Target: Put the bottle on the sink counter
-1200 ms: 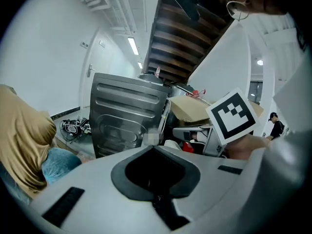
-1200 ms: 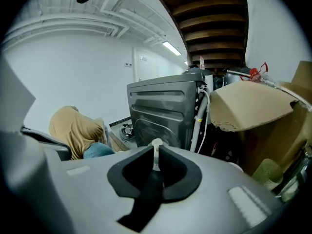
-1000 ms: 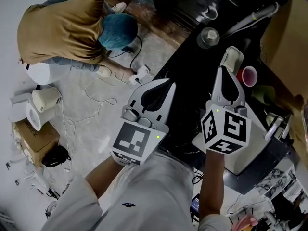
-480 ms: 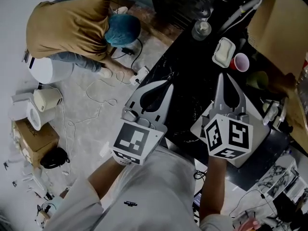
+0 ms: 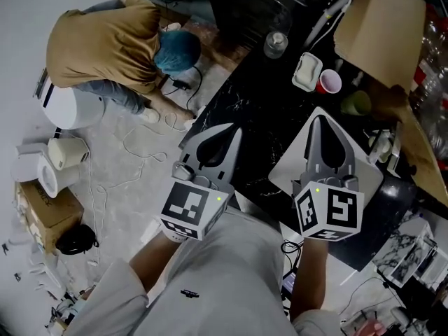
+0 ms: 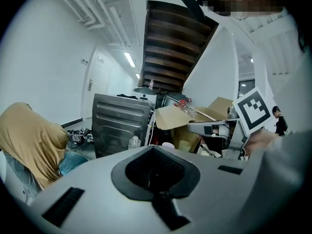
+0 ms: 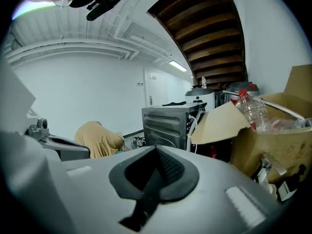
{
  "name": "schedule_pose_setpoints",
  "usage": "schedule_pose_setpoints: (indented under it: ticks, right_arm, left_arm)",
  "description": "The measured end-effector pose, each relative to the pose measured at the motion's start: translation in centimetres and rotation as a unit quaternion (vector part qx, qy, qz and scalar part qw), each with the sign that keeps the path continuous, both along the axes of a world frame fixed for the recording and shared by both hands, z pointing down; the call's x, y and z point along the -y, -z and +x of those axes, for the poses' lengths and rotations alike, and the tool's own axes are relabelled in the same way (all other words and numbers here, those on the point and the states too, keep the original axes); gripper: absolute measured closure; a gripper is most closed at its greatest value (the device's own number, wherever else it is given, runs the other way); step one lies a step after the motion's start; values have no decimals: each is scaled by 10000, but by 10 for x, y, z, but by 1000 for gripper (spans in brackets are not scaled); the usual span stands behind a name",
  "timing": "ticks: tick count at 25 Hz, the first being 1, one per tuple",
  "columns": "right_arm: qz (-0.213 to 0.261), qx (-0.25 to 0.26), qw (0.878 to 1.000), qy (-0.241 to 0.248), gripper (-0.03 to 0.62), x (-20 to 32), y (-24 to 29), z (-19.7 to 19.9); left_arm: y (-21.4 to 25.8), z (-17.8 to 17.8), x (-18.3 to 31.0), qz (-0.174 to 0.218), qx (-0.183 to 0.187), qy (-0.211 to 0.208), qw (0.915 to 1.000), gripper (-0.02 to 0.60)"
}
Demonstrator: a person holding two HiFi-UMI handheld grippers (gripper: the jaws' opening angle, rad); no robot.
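Left gripper (image 5: 232, 129) and right gripper (image 5: 320, 120) clenched, empty — I'd open right's jaws toward the clear bottle (image 5: 275, 44) ahead, probably the target.

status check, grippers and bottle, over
Left gripper and right gripper shut, empty. Clear bottle upright on the dark counter, far end, untouched. White dish and red cup nearby.

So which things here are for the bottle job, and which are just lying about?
For the job: clear bottle, probably; black counter; left gripper and right gripper, both shut and empty.

Just lying about: white dish, red cup, green cup, cardboard sheet, floor box.
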State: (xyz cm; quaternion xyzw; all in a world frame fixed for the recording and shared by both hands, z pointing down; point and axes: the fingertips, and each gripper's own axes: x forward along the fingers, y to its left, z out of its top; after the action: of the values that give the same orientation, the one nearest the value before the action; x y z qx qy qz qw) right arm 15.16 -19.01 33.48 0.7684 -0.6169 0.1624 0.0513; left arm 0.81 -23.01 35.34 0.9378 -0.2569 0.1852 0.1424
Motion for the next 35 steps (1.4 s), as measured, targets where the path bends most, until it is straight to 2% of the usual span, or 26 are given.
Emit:
schedule_pose_setpoints:
  ticks: [13,21,35]
  right_arm:
    - [131,-477,9988,-65,583,-82,36,9]
    - [383,-701,9968,-40,583,-126,50,15]
    - [479,-713,9952,-460,583,-199,53,23]
  left_arm:
    - [36,3,-57,236,-140,-286,9992,575]
    - [56,14,-83,401,-261,-459,9978,575]
    - [68,24,-114,573,-389,-738,9949,575]
